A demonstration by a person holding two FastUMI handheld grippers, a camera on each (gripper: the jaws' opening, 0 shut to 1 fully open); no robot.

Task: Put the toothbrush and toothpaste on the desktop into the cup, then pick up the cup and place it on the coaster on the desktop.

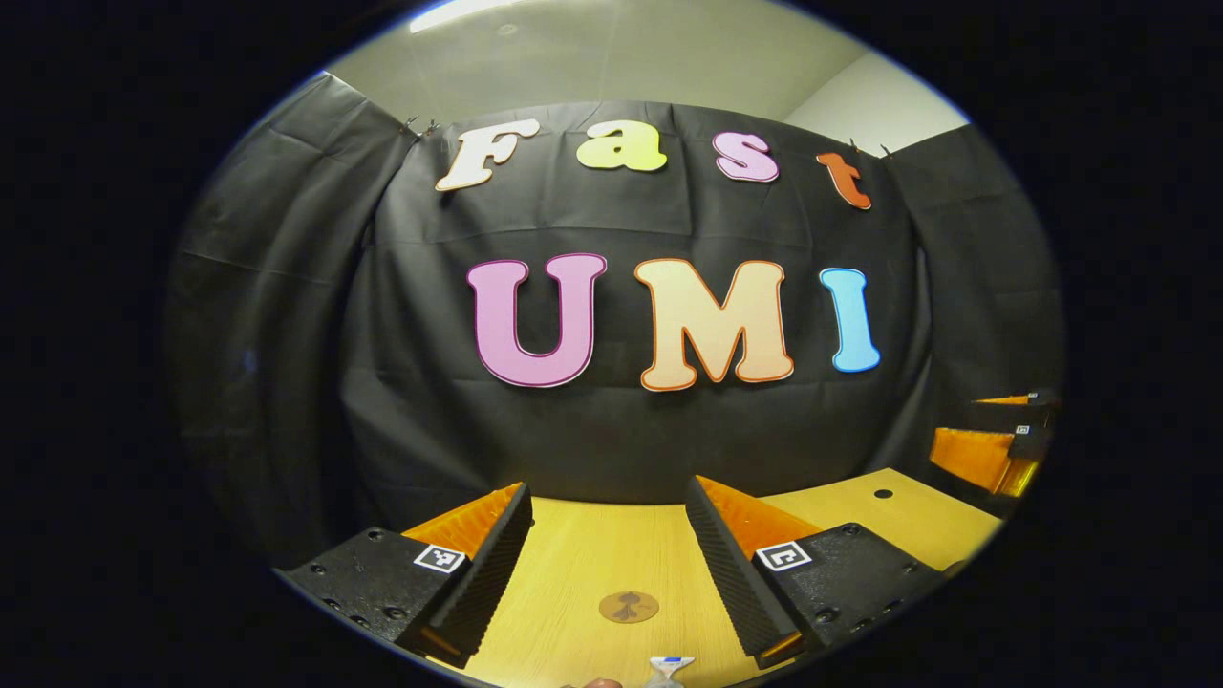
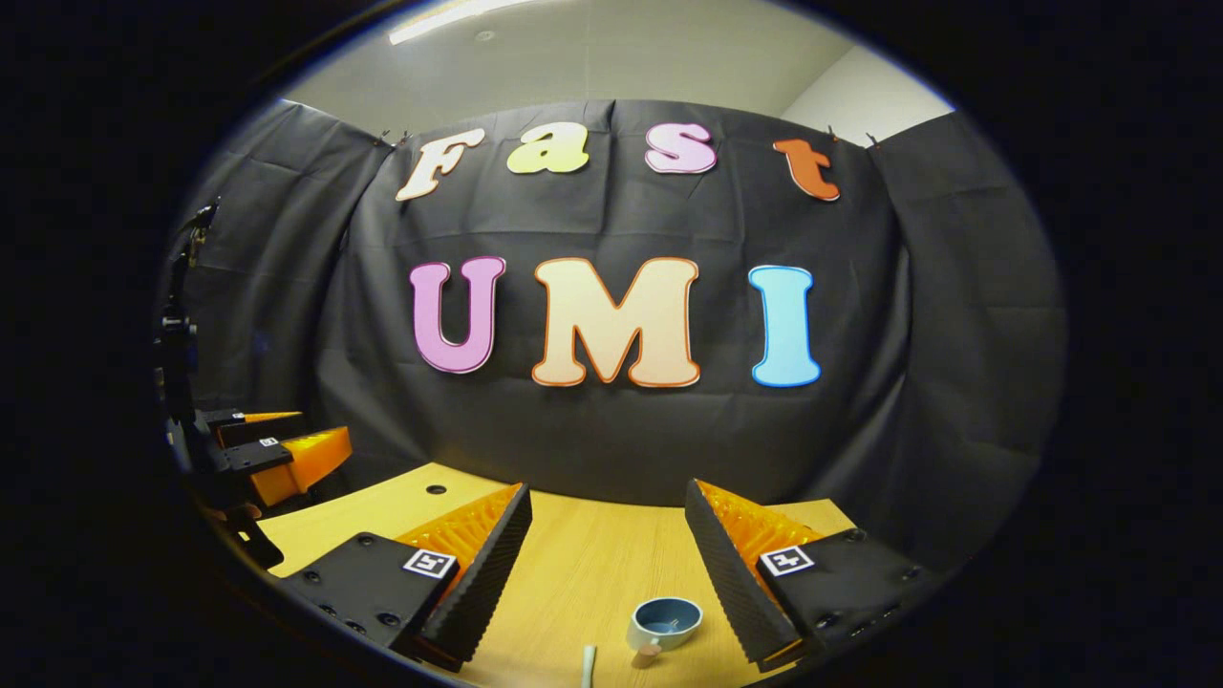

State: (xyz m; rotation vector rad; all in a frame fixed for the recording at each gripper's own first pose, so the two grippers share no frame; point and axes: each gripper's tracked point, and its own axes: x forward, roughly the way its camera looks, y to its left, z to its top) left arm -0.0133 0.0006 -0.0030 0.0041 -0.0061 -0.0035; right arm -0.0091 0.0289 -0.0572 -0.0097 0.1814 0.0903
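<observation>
Both grippers hover wide open, empty — left gripper (image 1: 609, 535) above the coaster (image 1: 629, 607), right gripper (image 2: 608, 535) above the cup (image 2: 665, 622). Probably the toothbrush (image 2: 588, 666) beside it: light, stiff, slippery — pinch mid-handle. Cup looks breakable; grip its wall.

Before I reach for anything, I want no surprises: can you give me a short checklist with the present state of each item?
1. Left gripper open and holding nothing: ok.
2. Right gripper open and holding nothing: ok.
3. Cup upright on the desktop, mouth free: ok.
4. Coaster bare, nothing standing on it: ok.
5. Toothbrush and toothpaste located: cannot tell; a pale stick end and a small white item peek in at the bottom edges.
6. Cup filled before lifting: not ok.
</observation>
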